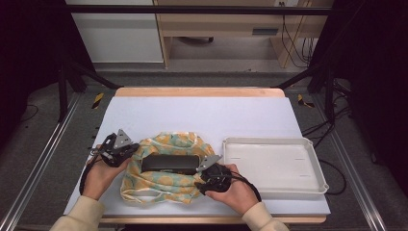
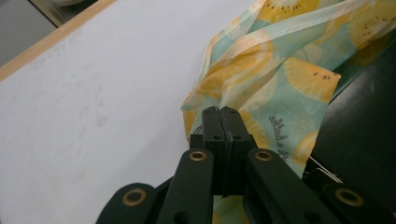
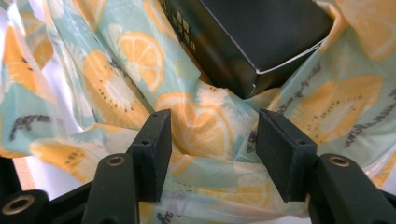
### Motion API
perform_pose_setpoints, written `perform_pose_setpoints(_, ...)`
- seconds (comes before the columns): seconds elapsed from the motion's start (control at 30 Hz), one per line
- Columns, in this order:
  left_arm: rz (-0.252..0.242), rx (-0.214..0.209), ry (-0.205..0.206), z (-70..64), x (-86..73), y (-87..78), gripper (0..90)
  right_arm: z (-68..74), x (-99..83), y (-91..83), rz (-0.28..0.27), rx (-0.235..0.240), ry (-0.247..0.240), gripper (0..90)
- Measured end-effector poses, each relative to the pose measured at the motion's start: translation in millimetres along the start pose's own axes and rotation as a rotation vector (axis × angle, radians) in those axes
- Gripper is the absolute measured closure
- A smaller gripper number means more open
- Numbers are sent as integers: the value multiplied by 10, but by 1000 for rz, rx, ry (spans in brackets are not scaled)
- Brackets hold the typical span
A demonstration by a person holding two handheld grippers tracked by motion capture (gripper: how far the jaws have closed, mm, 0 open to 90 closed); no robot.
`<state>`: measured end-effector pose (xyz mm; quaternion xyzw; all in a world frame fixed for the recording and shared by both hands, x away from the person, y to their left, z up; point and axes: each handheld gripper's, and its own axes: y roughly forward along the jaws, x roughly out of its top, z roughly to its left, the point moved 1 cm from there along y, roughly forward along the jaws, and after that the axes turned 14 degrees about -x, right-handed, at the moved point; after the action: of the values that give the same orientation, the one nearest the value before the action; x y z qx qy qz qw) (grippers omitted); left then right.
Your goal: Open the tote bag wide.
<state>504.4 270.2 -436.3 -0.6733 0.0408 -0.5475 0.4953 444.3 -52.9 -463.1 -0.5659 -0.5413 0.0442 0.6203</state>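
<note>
One fruit-print bag (image 1: 166, 180), one black box (image 1: 170, 163) on it, left gripper (image 2: 220, 112) pinching bag, right gripper (image 3: 212, 135) jaws wide, one white tray (image 1: 274, 166).

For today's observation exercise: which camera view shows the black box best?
The high view: the whole black box lies on the fruit-print cloth, between both grippers. The right gripper view shows one corner of it close up, beyond the open jaws. The left gripper view catches a dark surface at its right edge, probably the box.

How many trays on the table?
1. The white tray sits at the right side of the table, empty, just right of the fruit-print cloth that holds the black box.
</note>
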Motion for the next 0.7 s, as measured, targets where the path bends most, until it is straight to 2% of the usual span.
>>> perform_pose_setpoints(0.03,6,-8,-16,4,-13,21,900,4,-1,8,3,0,2,464)
perform_pose_setpoints(0.2,27,-19,-22,23,-67,82,900,42,9,24,2,4,-13,456)
perform_pose_setpoints(0.27,22,-32,-38,32,-90,101,900,58,14,23,-1,0,-17,489)
perform_pose_setpoints(0.47,9,-53,-62,22,-133,151,900,132,35,55,0,4,-57,627)
perform_pose_setpoints(0.7,-2,-62,-68,19,-135,144,900,133,55,85,-1,-2,-75,897)
